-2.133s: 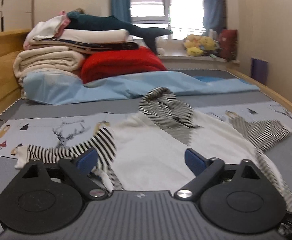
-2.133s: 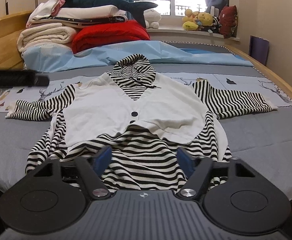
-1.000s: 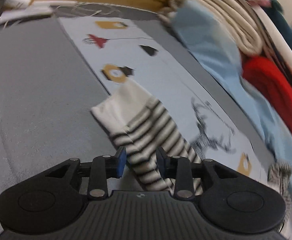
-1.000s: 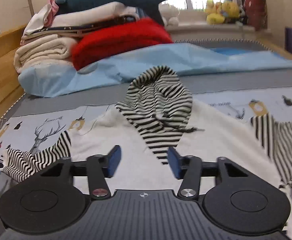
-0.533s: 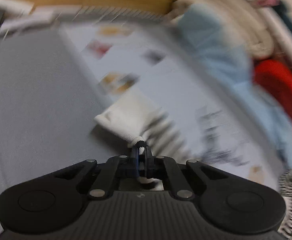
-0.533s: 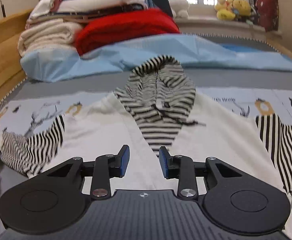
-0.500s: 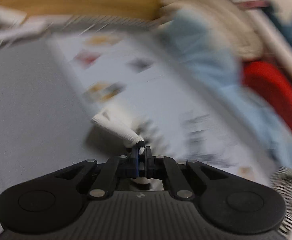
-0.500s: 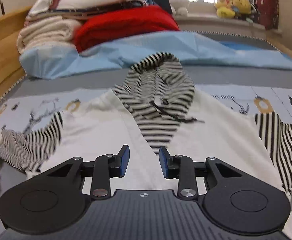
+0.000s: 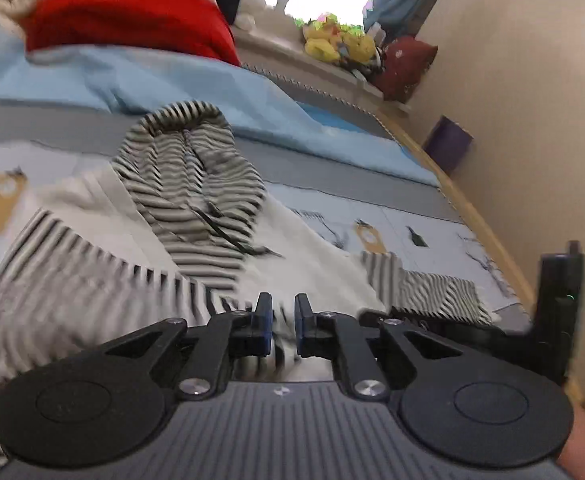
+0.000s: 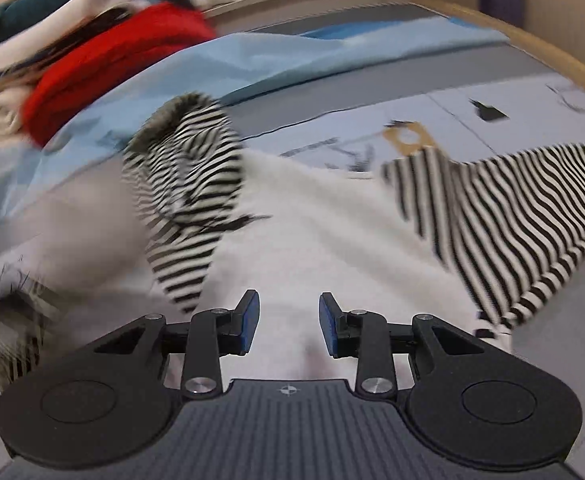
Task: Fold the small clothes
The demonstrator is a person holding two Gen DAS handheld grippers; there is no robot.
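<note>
The left gripper [image 9: 283, 320] pinches the striped sleeve [image 9: 92, 280] and holds it across the hoodie [image 9: 312, 256] on the bed [image 9: 372, 196]: first fold begun. The right gripper [image 10: 287, 320], spread and empty, hovers over the hoodie's white chest. Other sleeve [image 10: 512, 216], hood [image 10: 184, 160] and body remain. Beyond the hood a blue sheet [image 9: 212, 92]; nothing blocks.

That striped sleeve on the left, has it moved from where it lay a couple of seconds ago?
Yes. The striped sleeve, clamped in the left gripper, has been carried off the printed sheet and across the white chest, ending just below the striped hood.
</note>
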